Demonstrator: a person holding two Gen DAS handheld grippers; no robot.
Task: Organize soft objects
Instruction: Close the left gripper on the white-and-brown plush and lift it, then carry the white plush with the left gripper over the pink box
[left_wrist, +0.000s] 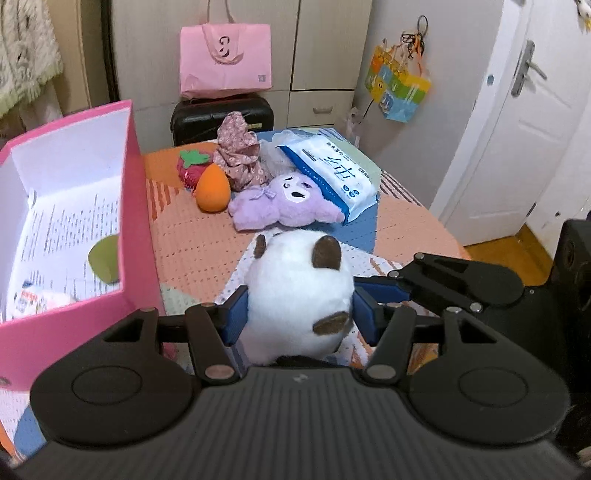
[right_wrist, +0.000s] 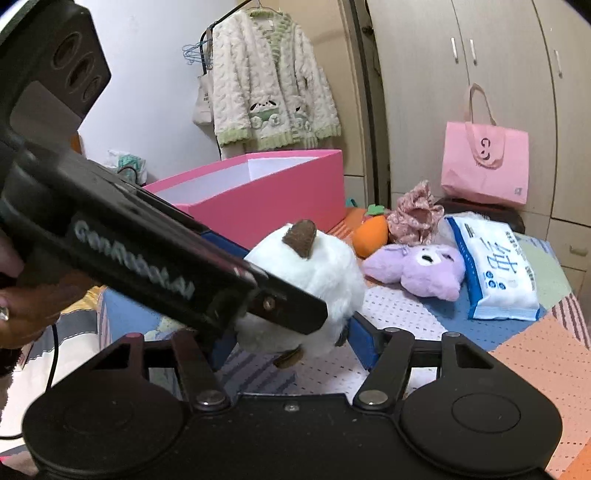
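A round white plush toy (left_wrist: 295, 284) with brown ears hangs above the patchwork bed cover (left_wrist: 192, 240). My left gripper (left_wrist: 299, 314) is shut on it, blue pads pressed into both sides. In the right wrist view the same plush (right_wrist: 317, 273) lies between the fingers of my right gripper (right_wrist: 291, 339). Its right pad touches the fur, and its left finger is partly hidden behind the left gripper's body (right_wrist: 147, 251). An open pink box (left_wrist: 129, 221) stands to the left, with printed paper and a green object (left_wrist: 105, 258) inside.
On the bed lie a purple plush (left_wrist: 284, 206), an orange carrot toy (left_wrist: 212, 188), a strawberry toy (left_wrist: 190, 166), a floral cloth (left_wrist: 240, 151) and a tissue pack (left_wrist: 332, 170). Behind them a pink bag (left_wrist: 225, 55) sits on a black suitcase (left_wrist: 218, 114). A white door (left_wrist: 517, 129) is at the right.
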